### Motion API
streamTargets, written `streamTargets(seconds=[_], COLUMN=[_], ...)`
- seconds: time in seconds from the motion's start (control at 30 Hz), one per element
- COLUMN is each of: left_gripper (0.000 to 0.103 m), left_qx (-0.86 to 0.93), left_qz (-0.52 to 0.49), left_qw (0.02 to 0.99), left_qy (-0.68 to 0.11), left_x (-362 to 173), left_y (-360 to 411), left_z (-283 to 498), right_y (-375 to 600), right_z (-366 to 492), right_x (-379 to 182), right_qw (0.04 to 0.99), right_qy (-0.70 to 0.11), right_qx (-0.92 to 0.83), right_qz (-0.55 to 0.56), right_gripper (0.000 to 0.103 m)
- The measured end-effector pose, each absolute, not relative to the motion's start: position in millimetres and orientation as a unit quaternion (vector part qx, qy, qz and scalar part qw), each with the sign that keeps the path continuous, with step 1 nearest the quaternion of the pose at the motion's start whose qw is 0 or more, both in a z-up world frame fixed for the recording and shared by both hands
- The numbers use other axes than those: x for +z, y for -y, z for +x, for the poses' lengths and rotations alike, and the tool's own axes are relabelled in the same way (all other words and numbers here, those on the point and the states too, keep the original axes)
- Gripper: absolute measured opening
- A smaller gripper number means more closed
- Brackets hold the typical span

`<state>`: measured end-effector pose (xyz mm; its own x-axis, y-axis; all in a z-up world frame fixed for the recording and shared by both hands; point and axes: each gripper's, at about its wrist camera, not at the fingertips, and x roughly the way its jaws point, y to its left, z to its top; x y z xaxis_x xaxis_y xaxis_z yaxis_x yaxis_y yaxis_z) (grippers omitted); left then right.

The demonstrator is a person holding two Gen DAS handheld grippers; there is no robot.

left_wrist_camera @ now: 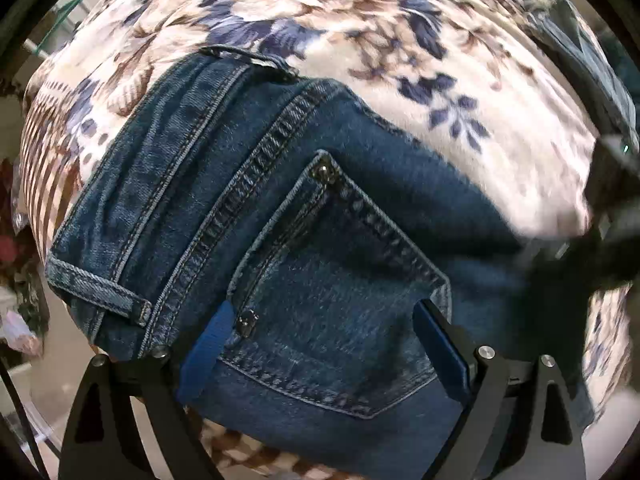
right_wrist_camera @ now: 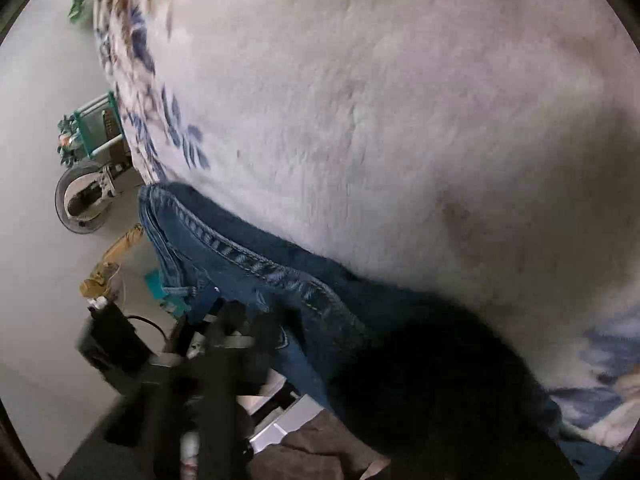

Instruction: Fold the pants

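Blue jeans [left_wrist_camera: 320, 220] lie on a floral blanket [left_wrist_camera: 360, 20], seat side up with a back pocket [left_wrist_camera: 340, 300] showing. My left gripper [left_wrist_camera: 324, 344] points down over that pocket. It is open wide, its blue pads [left_wrist_camera: 212, 340] straddling the pocket with no fold pinched. My right gripper [left_wrist_camera: 612, 216] is a dark blur at the jeans' right edge. In the right wrist view the jeans [right_wrist_camera: 248, 264] run under the right gripper [right_wrist_camera: 420, 392], whose jaws sit close together on the denim. The left gripper's black frame [right_wrist_camera: 192, 380] is blurred at lower left.
The blanket [right_wrist_camera: 400, 120] ends at the bed's left edge. On the floor beyond it are a grey wheel-like object [right_wrist_camera: 80, 204], a yellow toy excavator [right_wrist_camera: 108, 264] and a green box [right_wrist_camera: 96, 128]. Another strip of denim [left_wrist_camera: 580, 48] lies at the far right.
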<state>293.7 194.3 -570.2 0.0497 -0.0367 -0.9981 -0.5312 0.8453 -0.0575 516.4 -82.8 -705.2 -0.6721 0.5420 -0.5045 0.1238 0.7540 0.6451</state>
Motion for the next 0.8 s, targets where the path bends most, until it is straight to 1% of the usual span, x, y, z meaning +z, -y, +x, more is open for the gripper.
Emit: streamTargets(seconds=[0.03,0.1,0.23,0.27,0.33,0.37,0.4,0.43,0.47,0.5,0.57,0.6,0.63,0.67,0.7,0.8], left_gripper=[0.091,0.091,0.091,0.091,0.091,0.091,0.091,0.091,0.091,0.091,0.091,0.091,0.091,0.091,0.091,0.091], left_qx=[0.173,0.164,0.169,0.169,0.170,0.169,0.171,0.172,0.173,0.175,0.177,0.177,0.176,0.174,0.175,0.176], left_qz=[-0.209,-0.206,-0.216,-0.222,-0.228,-0.229,-0.230,-0.231,-0.231,-0.231,-0.232,-0.231,-0.227,-0.224,-0.220,-0.214], left_qw=[0.695,0.699,0.693,0.693,0.691,0.691,0.691,0.692,0.692,0.693,0.696,0.696,0.696,0.695,0.693,0.695], left_qy=[-0.666,-0.664,-0.666,-0.665,-0.664,-0.665,-0.664,-0.662,-0.661,-0.660,-0.656,-0.657,-0.658,-0.660,-0.664,-0.663], left_x=[-571.4,-571.3,-571.6,-570.2,-568.5,-566.3,-562.9,-559.7,-554.3,-549.9,-544.9,-543.9,-544.2,-547.8,-550.6,-553.3], left_y=[-192.0,-189.2,-191.5,-195.7,-200.2,-203.7,-204.1,-203.9,-203.5,-203.1,-201.1,-199.5,-197.2,-194.0,-191.3,-188.7], left_z=[293.4,291.4,291.7,293.6,295.8,297.6,298.3,299.3,300.2,299.0,301.7,302.9,304.6,308.2,309.4,309.8], right_y=[88.2,107.6,121.6,133.1,154.5,165.2,167.0,168.9,169.7,167.4,149.4,141.5,134.8,126.5,117.6,102.5], right_z=[527.3,544.9,550.2,558.1,569.9,573.3,574.5,573.5,571.0,568.4,555.7,549.9,543.2,539.7,534.7,520.1], right_x=[-702.9,-693.2,-676.8,-670.4,-662.0,-655.6,-650.9,-648.4,-647.9,-649.5,-654.2,-657.7,-660.8,-661.8,-662.5,-663.0], right_qw=[0.358,0.363,0.387,0.407,0.431,0.432,0.429,0.427,0.421,0.417,0.413,0.410,0.409,0.410,0.408,0.377], right_qy=[-0.863,-0.859,-0.854,-0.851,-0.836,-0.831,-0.829,-0.826,-0.828,-0.833,-0.842,-0.845,-0.847,-0.845,-0.845,-0.839], right_qx=[0.288,0.276,0.281,0.272,0.258,0.264,0.273,0.286,0.295,0.300,0.310,0.312,0.318,0.324,0.330,0.375], right_qz=[0.209,0.233,0.205,0.191,0.219,0.230,0.232,0.233,0.225,0.207,0.158,0.141,0.122,0.111,0.106,0.112], right_gripper=[0.013,0.013,0.014,0.016,0.018,0.018,0.021,0.028,0.054,0.073,0.073,0.068,0.061,0.044,0.036,0.036])
